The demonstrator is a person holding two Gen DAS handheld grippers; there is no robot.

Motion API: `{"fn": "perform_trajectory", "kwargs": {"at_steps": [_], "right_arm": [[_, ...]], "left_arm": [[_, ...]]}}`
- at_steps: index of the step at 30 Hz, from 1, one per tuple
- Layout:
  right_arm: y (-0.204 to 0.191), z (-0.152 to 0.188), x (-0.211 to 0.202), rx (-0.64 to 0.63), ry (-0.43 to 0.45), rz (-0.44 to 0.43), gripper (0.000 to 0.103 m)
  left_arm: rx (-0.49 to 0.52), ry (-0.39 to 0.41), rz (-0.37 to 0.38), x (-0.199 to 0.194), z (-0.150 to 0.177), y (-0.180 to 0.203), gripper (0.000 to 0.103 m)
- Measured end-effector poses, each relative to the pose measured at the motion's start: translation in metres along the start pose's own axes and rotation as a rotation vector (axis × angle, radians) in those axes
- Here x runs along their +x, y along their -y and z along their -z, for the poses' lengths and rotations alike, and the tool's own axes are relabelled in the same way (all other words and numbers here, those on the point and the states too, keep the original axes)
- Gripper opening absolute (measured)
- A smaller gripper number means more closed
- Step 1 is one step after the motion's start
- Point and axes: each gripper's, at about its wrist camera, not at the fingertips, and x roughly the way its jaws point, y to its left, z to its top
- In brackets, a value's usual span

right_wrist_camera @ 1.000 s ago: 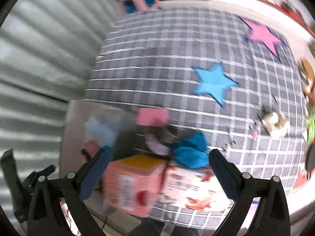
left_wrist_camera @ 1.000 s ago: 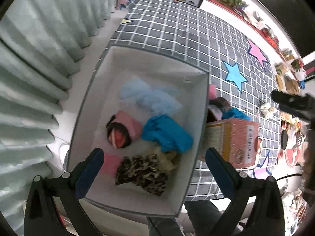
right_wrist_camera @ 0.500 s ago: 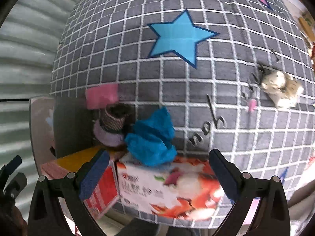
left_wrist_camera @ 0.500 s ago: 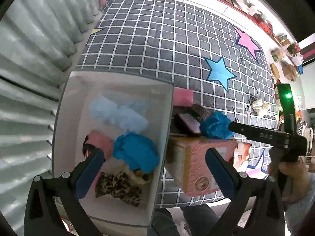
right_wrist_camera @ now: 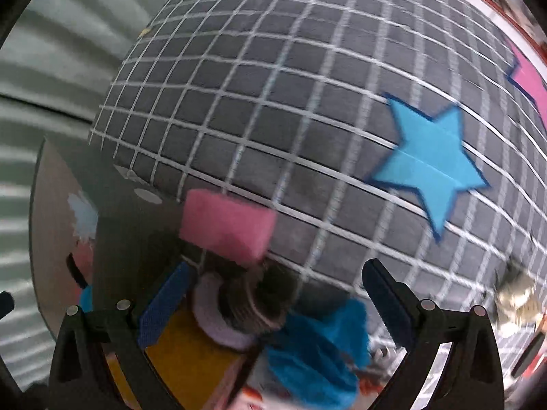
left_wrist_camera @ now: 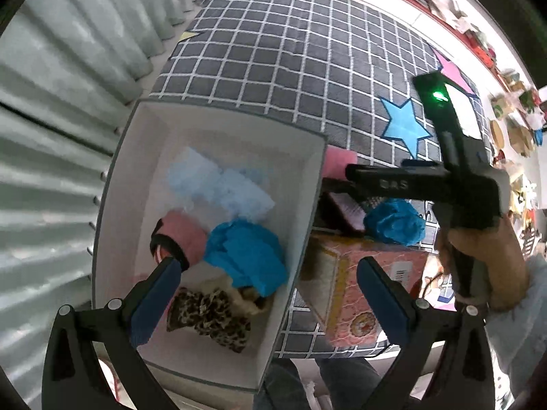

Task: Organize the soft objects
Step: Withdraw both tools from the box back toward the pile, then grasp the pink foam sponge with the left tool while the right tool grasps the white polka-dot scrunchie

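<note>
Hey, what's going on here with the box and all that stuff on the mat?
A person is sorting soft things into a white box. Both grippers are open and empty. The right gripper is over a knitted hat, pink sponge and blue cloth outside the box; the left gripper hovers above the box.

- Bin (left_wrist_camera: 218, 126) sits ahead of left jaws; several cloths (left_wrist_camera: 246, 256) lie in it.
- Sponge (right_wrist_camera: 227, 229) just ahead of right jaws, between them.
- Carton (left_wrist_camera: 362, 294) right of bin, touching.
</note>
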Motion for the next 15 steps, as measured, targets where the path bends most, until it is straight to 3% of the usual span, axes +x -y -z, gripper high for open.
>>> {"fn": "perform_trajectory", "kwargs": {"at_steps": [8,12,15], "right_arm": [[-0.027,-0.009,0.039,-0.150,-0.063,0.114,0.101],[-0.009,-0.014,0.040,-0.076,-0.020,0.120,0.101],[0.027,-0.020,0.028,0.047,0.034,0.166,0.101]], "left_arm": [[-0.042,-0.017,-0.006,0.003,0.005,-0.014,0.103],[-0.044,-0.019,-0.008,0.002,0.004,-0.012,0.103],[-0.033,-0.018,-0.008,0.002,0.002,-0.009,0.103]]}}
